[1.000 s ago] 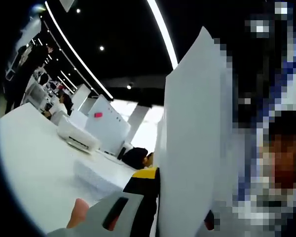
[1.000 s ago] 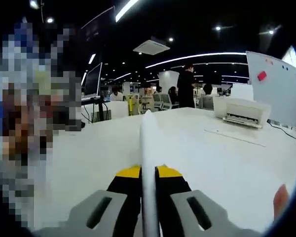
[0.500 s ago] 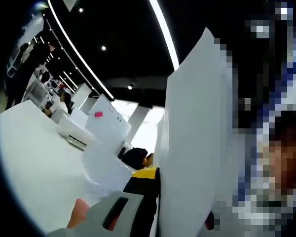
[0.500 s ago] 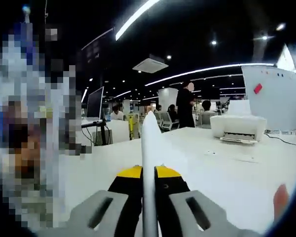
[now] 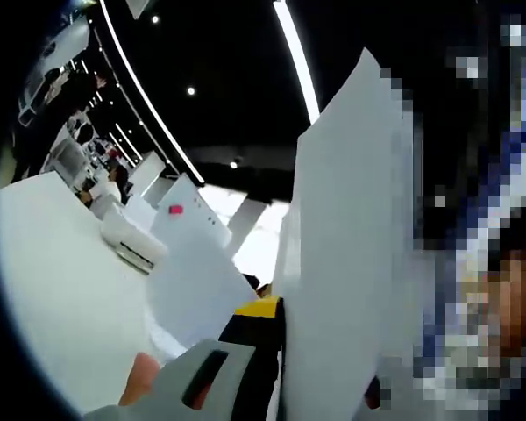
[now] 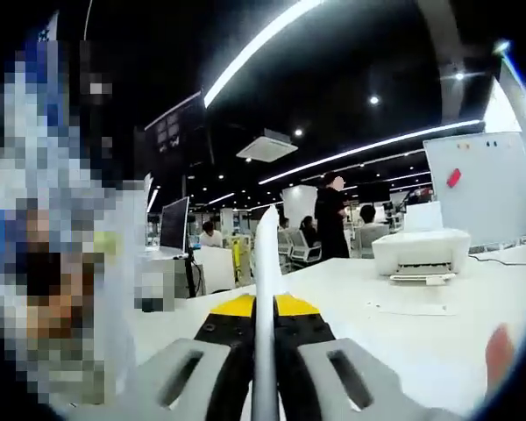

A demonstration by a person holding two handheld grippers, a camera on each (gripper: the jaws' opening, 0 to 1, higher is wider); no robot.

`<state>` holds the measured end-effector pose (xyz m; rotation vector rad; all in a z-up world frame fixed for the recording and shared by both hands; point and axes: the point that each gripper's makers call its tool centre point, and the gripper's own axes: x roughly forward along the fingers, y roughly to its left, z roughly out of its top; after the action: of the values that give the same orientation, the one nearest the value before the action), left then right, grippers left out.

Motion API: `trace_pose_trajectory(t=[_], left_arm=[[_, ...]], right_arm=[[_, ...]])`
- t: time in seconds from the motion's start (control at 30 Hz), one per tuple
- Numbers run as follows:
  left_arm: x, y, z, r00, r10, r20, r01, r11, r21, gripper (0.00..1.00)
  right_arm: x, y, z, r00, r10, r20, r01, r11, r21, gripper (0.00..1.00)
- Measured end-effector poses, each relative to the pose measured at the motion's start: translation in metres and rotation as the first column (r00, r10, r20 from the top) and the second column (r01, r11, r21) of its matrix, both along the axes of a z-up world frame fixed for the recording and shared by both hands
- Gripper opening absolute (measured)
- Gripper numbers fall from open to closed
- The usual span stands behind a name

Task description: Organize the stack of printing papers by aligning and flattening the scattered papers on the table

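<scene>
Each tool pinches the paper stack: the right tool (image 6: 264,326) grips the stack (image 6: 266,289) edge-on, the left tool (image 5: 280,351) its broad face. Over the last second both views have tilted upward, so the stack has risen above the desk (image 6: 421,333); the printer (image 6: 419,254) stands beyond. Tapping the edges down to align them likely follows.

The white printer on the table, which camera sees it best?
The right gripper view: the printer faces the camera, its whole front and tray showing on the table. In the left gripper view the printer is smaller, tilted, and partly behind a held paper.
</scene>
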<state>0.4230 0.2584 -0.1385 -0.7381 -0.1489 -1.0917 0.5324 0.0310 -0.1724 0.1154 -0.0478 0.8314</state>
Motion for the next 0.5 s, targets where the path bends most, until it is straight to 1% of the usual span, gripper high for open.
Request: trace_pose_trajectory(t=[0.13, 0.2, 0.23, 0.33, 0.4, 0.47, 0.5], left_arm=[[0.002, 0.006, 0.000, 1.000, 0.007, -0.014, -0.007, 1.000, -0.021, 0.06], [0.004, 0.012, 0.000, 1.000, 0.013, -0.026, -0.014, 0.999, -0.036, 0.06], [0.005, 0.014, 0.000, 0.999, 0.017, -0.027, -0.018, 0.999, -0.041, 0.06], [0.008, 0.023, 0.002, 0.998, 0.035, -0.044, -0.038, 0.996, -0.080, 0.06], [0.010, 0.026, 0.002, 0.998, 0.040, -0.051, -0.044, 0.995, -0.086, 0.06], [0.011, 0.027, 0.000, 0.998, 0.045, -0.053, -0.049, 0.996, -0.079, 0.06], [0.012, 0.027, 0.000, 0.997, 0.046, -0.055, -0.050, 0.996, -0.080, 0.06]], right_arm=[[0.002, -0.001, 0.009, 1.000, -0.015, 0.015, 0.015, 1.000, 0.001, 0.01], [0.003, -0.002, 0.011, 1.000, -0.018, 0.007, 0.018, 1.000, -0.002, 0.01], [0.004, -0.004, 0.014, 1.000, -0.024, 0.004, 0.024, 1.000, 0.004, 0.01], [0.003, -0.007, 0.027, 0.999, -0.030, 0.019, 0.030, 0.999, 0.030, 0.01], [0.002, -0.007, 0.034, 0.999, -0.026, 0.022, 0.025, 0.999, 0.041, 0.01], [0.000, -0.004, 0.037, 0.999, -0.026, 0.031, 0.025, 0.999, 0.042, 0.01], [0.003, -0.005, 0.038, 0.999, -0.029, 0.030, 0.028, 0.999, 0.038, 0.00]])
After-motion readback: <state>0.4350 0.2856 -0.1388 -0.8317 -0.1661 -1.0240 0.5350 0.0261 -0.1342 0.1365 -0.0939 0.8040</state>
